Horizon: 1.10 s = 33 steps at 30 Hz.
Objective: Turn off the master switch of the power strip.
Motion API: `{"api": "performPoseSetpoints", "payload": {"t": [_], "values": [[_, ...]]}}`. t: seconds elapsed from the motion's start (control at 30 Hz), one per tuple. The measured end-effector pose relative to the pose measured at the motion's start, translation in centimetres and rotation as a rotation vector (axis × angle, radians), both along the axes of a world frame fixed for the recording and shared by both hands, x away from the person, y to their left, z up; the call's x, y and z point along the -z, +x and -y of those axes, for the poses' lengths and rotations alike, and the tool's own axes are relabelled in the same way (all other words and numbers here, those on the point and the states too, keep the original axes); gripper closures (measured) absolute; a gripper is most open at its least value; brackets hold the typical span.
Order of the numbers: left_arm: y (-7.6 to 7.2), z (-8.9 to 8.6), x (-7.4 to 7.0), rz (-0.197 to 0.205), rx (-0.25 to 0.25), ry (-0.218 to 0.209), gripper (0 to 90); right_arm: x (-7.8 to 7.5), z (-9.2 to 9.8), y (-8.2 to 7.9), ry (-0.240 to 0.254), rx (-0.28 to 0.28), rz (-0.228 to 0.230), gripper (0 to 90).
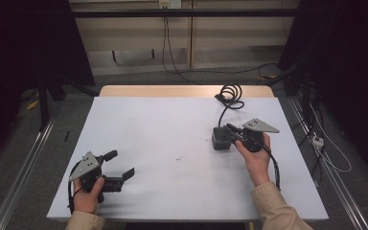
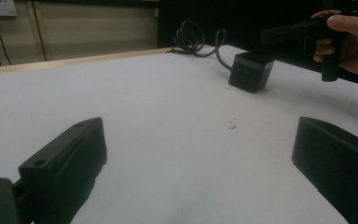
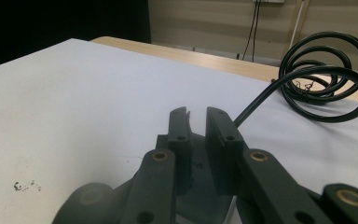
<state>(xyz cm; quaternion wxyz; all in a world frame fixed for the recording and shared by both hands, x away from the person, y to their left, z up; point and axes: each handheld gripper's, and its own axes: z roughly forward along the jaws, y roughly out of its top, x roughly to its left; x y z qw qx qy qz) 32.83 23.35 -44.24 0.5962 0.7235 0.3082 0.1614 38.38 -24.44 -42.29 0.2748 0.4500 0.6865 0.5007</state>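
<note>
Room: dim, dark curtains to either side, a pale panelled back wall (image 1: 139,33) with a socket and hanging cables, grey floor, and metal rails (image 1: 24,158) running along both flanks of the table.

Surface: a rectangular table with a matt white top (image 1: 172,139) and a strip of bare light wood (image 1: 172,91) at the far edge; a few dark specks (image 1: 178,158) near the middle.

Item: a small black boxy power adapter (image 1: 220,139) lying right of centre, its black round cable running back to a loose coil (image 1: 231,96) at the far edge.

Right gripper (image 1: 231,133): held level over the adapter, jaws drawn nearly together. In the right gripper view the pads stand just above a dark part of the adapter; I cannot tell whether they pinch it.

Left gripper (image 1: 122,165): resting near the front left corner, well apart from the adapter, jaws spread wide with nothing between them.

Risks, as I judge them: a shallow bite on so narrow a part could slip when lifted; the stiff coiled cable may drag or twist the adapter in the grip; a pull towards the person could sweep the coil across the table.
</note>
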Motion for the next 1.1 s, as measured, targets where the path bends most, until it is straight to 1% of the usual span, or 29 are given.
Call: {"api": "performPoseSetpoints", "payload": {"t": [0.1,0.17,0.4,0.47,0.63,0.8,0.9,1.1], "values": [[0.00,-0.01,0.00,0.000,0.002,0.004,2.8,0.02,0.13,0.03,0.003,0.004,-0.001,82.6],[0.01,0.00,-0.01,0.002,0.004,0.006,2.8,-0.02,0.16,0.02,0.014,0.006,-0.005,83.8],[-0.01,0.05,0.01,0.000,0.003,0.004,2.8,0.11,0.12,0.14,0.020,-0.012,-0.028,87.3],[0.00,0.03,0.01,0.003,0.003,0.004,2.8,0.16,0.08,0.24,0.028,-0.013,-0.033,88.3],[0.00,-0.01,0.03,0.001,0.001,0.006,2.8,0.29,-0.24,0.38,0.003,-0.025,-0.035,90.0],[0.01,0.01,0.03,0.001,0.003,0.004,2.8,0.58,-0.44,0.42,-0.015,-0.037,-0.052,90.0],[0.01,0.04,0.04,0.001,0.003,0.004,2.8,0.64,-0.46,0.39,-0.016,-0.037,-0.062,90.0],[0.02,0.06,0.05,0.000,0.003,0.003,2.8,0.74,-0.36,0.37,-0.025,-0.043,-0.066,90.0]]}}
